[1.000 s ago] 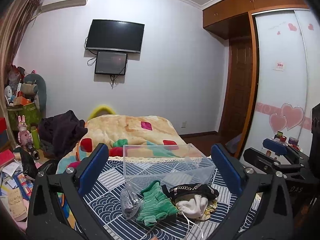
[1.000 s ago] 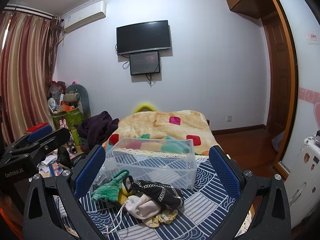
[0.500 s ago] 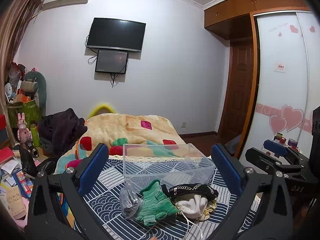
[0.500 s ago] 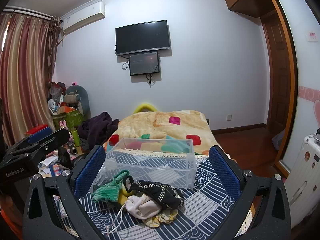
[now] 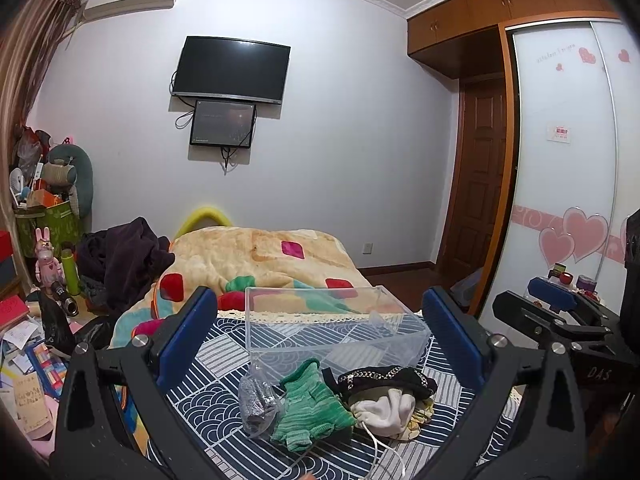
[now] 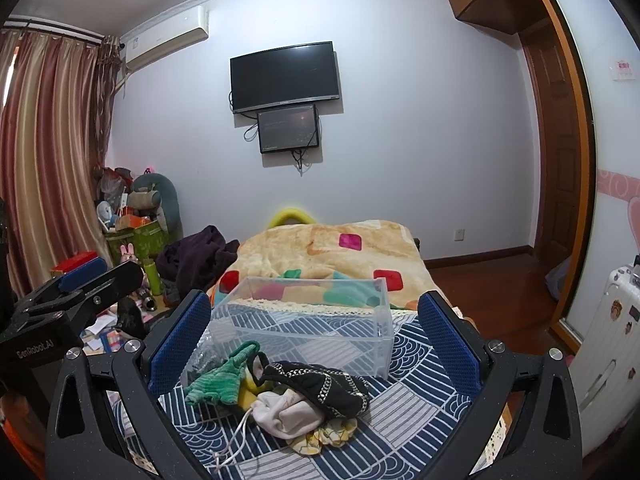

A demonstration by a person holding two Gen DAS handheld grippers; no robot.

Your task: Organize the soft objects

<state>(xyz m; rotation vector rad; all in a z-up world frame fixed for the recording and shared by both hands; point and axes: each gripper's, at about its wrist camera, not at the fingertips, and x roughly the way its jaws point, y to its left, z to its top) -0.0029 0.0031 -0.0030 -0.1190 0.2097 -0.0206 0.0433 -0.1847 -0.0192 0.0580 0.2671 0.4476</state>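
Claws both spread wide, nothing between the blue pads: left claw, right claw. Soft pile sits on the blue-patterned counter just in front of the clear bin: green knit piece, black chain-trimmed piece, white drawstring pouch, clear plastic bag. Nothing visible inside the bin.

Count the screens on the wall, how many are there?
2. A big TV hangs high on the wall, and a smaller screen sits just below it. Neither is hidden.
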